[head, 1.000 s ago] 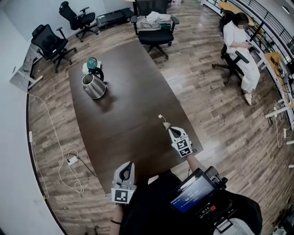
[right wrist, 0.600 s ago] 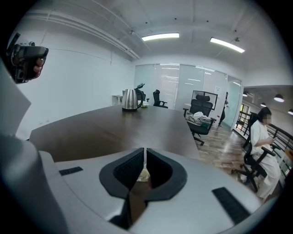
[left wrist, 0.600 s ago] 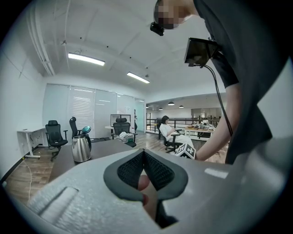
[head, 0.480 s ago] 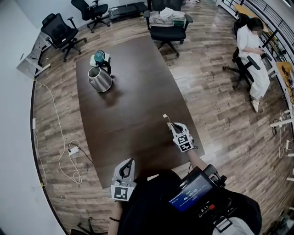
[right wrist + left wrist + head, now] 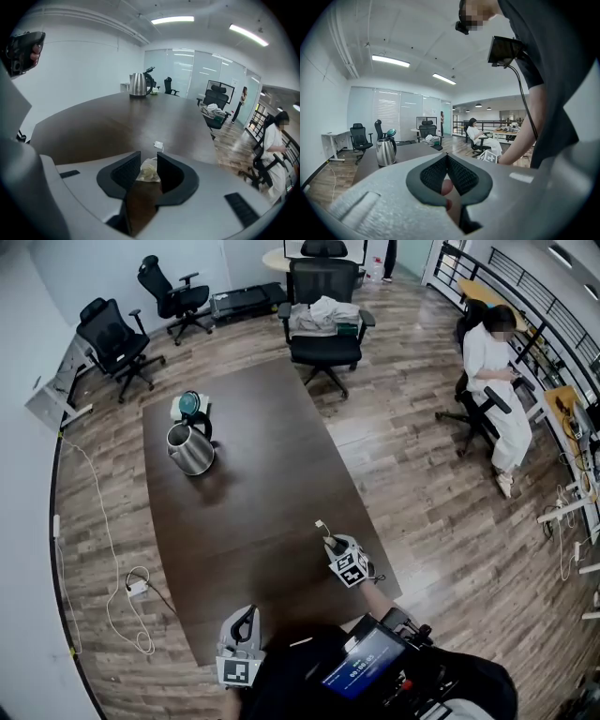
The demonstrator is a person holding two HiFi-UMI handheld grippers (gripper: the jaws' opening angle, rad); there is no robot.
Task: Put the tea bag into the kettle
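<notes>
A steel kettle (image 5: 190, 448) stands on the far left part of the dark table (image 5: 253, 484), and it also shows small in the left gripper view (image 5: 386, 152) and the right gripper view (image 5: 137, 85). My right gripper (image 5: 333, 545) is low over the table's near right part. Its jaws have just been opening, and the pale tea bag (image 5: 149, 171) sits between the parted pads of that gripper (image 5: 148, 161). The bag's white tag (image 5: 158, 145) lies on the table just ahead. My left gripper (image 5: 242, 620) hangs at the near table edge, shut on nothing (image 5: 446, 157).
A teal-topped object (image 5: 189, 403) sits right behind the kettle. Black office chairs (image 5: 323, 310) stand beyond the table's far end and at the far left. A person in white (image 5: 494, 381) sits at the right. A white cable (image 5: 127, 587) lies on the floor at the left.
My right gripper has come down toward the table with the tea bag, and its jaws have parted around the bag. The left gripper has barely moved.
</notes>
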